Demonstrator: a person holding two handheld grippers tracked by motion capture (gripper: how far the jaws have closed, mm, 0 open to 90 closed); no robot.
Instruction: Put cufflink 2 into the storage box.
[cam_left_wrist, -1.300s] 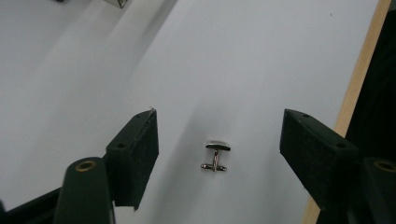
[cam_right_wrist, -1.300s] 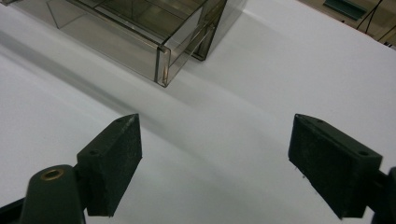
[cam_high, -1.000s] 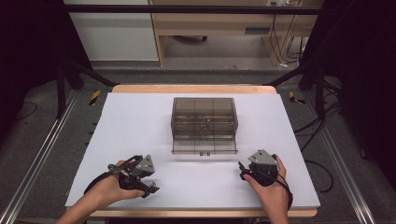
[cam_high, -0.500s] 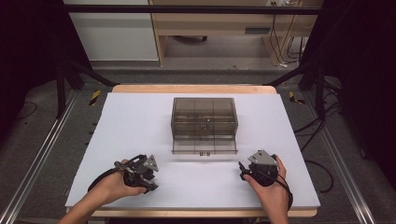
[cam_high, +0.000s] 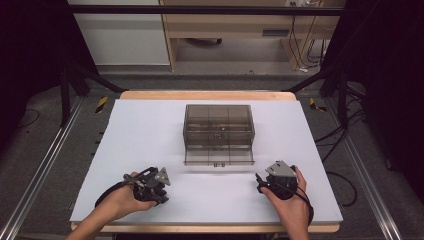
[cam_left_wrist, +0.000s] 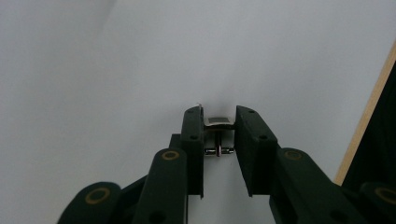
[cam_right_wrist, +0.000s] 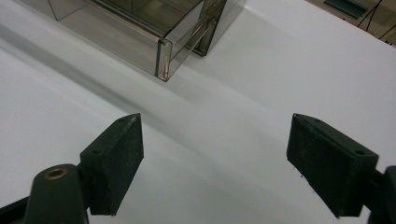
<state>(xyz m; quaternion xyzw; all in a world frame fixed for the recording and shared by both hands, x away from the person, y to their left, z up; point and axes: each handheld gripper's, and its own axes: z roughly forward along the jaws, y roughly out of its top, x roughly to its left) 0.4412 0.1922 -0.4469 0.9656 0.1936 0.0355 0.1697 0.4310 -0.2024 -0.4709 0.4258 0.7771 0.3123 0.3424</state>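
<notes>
A smoky clear plastic drawer box (cam_high: 218, 125) stands mid-table with its bottom drawer (cam_high: 218, 155) pulled out toward me. My left gripper (cam_high: 156, 192) rests low at the front left. In the left gripper view its jaws have just been closing, and its gripper (cam_left_wrist: 219, 123) now pinches a small metal piece (cam_left_wrist: 218, 122) with a dark square top and a thin pin. My right gripper (cam_high: 260, 181) sits at the front right, pointing left. It stands open (cam_right_wrist: 215, 158) over bare white surface, with the drawer's corner (cam_right_wrist: 163, 56) ahead of it.
A white sheet (cam_high: 150, 130) covers the table, with a wooden edge (cam_high: 205, 95) at the back and the same wood showing at the front (cam_left_wrist: 369, 112). Dark frame legs and cables stand beyond the table's sides.
The left gripper's jaws have drawn together around the small metal piece and the hand shifted slightly. The right hand and gripper have stayed put.
</notes>
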